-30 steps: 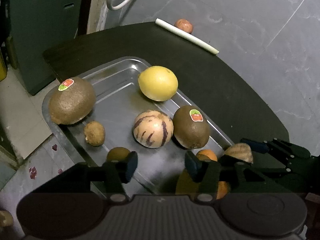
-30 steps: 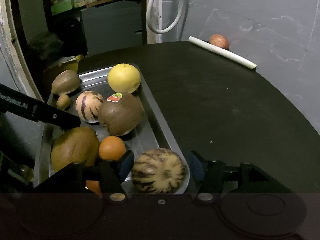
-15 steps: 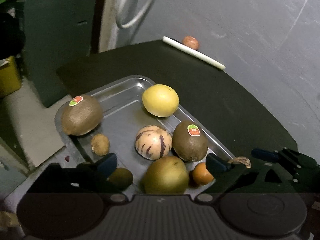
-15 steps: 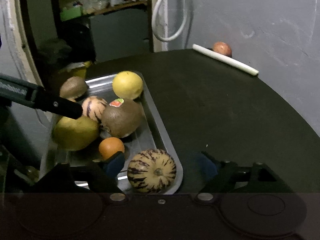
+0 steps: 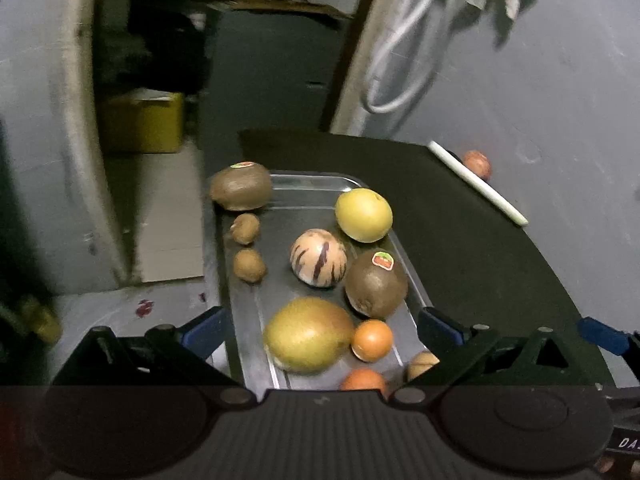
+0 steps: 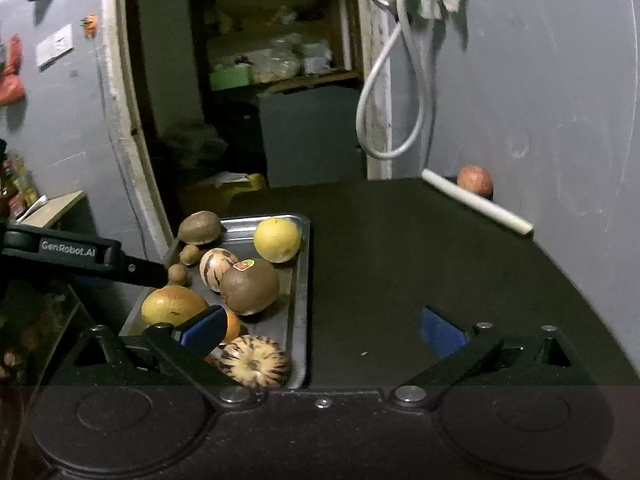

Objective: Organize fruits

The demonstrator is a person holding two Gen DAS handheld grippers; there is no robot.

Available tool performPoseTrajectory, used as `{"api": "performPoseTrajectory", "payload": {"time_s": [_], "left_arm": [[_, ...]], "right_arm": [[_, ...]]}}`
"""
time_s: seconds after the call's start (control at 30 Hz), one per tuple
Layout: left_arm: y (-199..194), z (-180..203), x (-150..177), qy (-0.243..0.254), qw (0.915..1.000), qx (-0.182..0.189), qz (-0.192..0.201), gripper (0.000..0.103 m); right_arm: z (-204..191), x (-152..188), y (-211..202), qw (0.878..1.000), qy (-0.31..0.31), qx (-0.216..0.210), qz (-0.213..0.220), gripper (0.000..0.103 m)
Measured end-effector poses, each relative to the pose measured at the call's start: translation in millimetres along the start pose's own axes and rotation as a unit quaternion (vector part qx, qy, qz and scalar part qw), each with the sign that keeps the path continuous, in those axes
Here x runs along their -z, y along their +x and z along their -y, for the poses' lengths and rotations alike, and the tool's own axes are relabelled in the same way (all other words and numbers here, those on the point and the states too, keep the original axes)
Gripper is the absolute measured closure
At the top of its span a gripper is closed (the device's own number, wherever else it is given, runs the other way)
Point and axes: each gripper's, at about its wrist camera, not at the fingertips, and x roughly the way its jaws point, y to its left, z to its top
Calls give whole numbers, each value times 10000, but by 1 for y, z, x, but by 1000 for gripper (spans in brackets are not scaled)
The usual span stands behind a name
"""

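The left gripper (image 5: 320, 326) stands with its jaws spread wide, having just been opening, and nothing is clamped between the blue pads; a large yellow-green mango (image 5: 309, 334) and a small orange (image 5: 372, 340) lie in the gap below them, on the metal tray (image 5: 308, 182). The right gripper (image 6: 322, 326) is likewise wide apart after just opening, empty, with its left pad over the tray's near corner and its right pad over the bare dark table (image 6: 440, 264); just beside its left pad sits a striped round melon (image 6: 256, 362) with cream skin and dark ribs. Farther up the tray come a brown kiwi-like fruit with a red sticker (image 5: 376, 282), touching a pale fruit with purple stripes (image 5: 319, 258), and beyond those a smooth yellow round fruit (image 5: 363, 215). Along the tray's left edge lie two small brown fruits (image 5: 249, 265), one behind the other, and at the far left corner a second large brown stickered fruit (image 5: 241, 186). A second orange (image 5: 363, 380) shows at the tray's near end, partly hidden by the gripper body. That makes two oranges, two large brown fruits, two small brown ones, and one each of the mango, the yellow fruit, the purple-striped fruit and the ribbed melon. Well apart, at the table's far edge, a reddish fruit (image 6: 475, 180) sits behind a white rod (image 6: 476, 202).
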Motion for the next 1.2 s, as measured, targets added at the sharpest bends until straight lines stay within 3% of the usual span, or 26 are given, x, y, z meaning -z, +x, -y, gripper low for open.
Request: {"api": "performPoseTrajectory", "payload": {"time_s": [0.37,0.67,1.2], "left_arm": [[-58,23,43,-270,9962,-682,464,1],[-83,17,75,-365,9962,-598,518,1],[-115,21,114,115,9980,-282,559,1]], "right_arm": [[9,4,-47,9988,-163,-413,194,1],[9,20,-74,9996,92,-161,211,1],[-3,66,-128,9980,450,404,173,1]]}}
